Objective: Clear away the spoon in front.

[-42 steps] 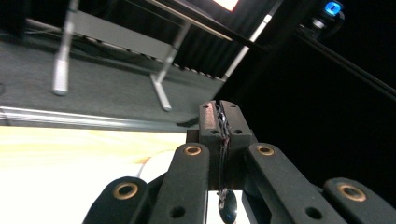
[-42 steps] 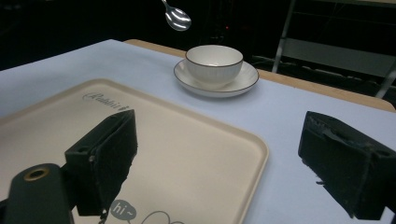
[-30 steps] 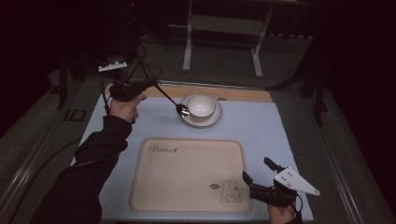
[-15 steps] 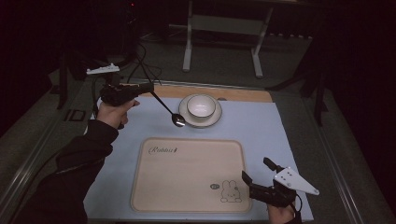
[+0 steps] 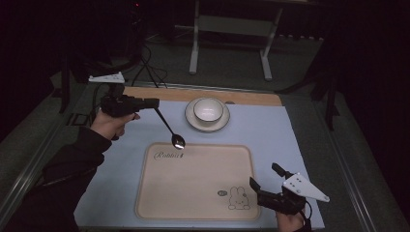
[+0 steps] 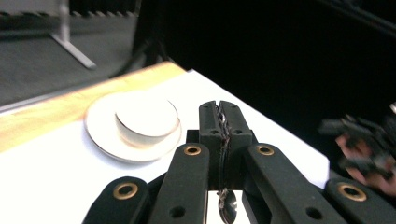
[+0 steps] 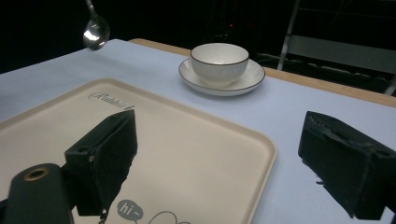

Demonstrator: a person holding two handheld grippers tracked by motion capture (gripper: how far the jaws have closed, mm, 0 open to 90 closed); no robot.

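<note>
High view: spoon [image 5: 169, 127], thin, stiff, light metal, likely slippery; left gripper [image 5: 153, 103] clamps the handle end, bowl over tray's [image 5: 193, 203] far-left corner.
Left gripper view: jaws shut on handle.
Right gripper view: right gripper [image 7: 219, 163] wide open, empty, above tray.

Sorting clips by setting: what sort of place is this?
Probably a dim lab or studio recording bench: a blue table mat, a tray, and a metal stand on the bare floor behind.
</note>
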